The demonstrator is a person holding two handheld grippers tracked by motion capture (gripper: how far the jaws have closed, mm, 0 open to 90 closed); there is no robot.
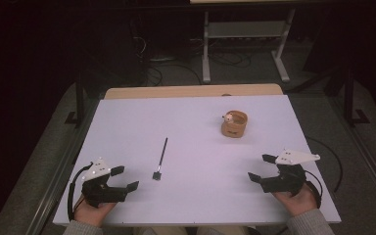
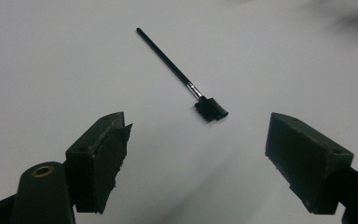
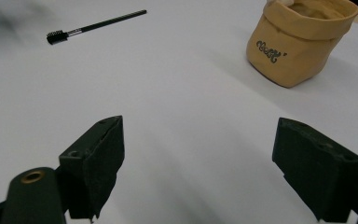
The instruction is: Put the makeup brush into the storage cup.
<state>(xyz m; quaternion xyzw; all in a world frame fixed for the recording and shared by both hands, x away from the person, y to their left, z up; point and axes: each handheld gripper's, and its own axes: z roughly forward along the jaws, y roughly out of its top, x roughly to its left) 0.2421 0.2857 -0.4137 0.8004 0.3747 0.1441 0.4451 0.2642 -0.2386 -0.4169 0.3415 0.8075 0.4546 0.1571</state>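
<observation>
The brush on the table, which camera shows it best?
The left gripper view: the brush lies close, bristle head and handle sharp. The right gripper view shows it whole but farther off; the high view shows a thin dark line.

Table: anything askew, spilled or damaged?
Nothing spilled or knocked over. The brush lies flat on the white table, alone, brush end toward the person. The tan pouch stands upright, a small white thing at its rim. One oddity: the left gripper has a ragged, frayed pad.
</observation>
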